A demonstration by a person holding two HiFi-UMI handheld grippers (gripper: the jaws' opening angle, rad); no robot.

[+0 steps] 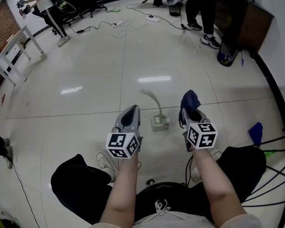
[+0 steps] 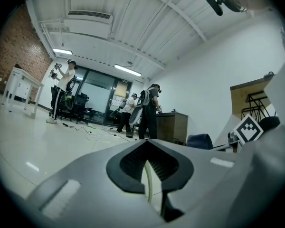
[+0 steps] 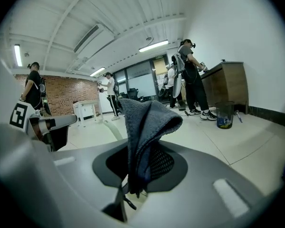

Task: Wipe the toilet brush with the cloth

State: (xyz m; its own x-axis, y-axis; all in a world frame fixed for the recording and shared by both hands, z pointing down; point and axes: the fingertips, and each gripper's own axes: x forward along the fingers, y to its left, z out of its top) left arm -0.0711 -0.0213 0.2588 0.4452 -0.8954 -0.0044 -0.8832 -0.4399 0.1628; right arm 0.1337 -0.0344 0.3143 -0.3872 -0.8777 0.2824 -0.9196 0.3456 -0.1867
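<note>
Pinching the cloth (image 1: pixel 190 100) upright for wiping, the right tool (image 1: pixel 190 115) flanks the floor-standing toilet brush (image 1: pixel 159 122); the left tool (image 1: pixel 131 112), clenched empty, hovers opposite.

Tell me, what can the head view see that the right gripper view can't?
Only the head view shows the toilet brush's base standing on the floor, and the person's knees. Only the right gripper view shows the ceiling lights. Both show the cloth pinched in the right gripper, the brush's curved handle, the left gripper and the bin.
</note>
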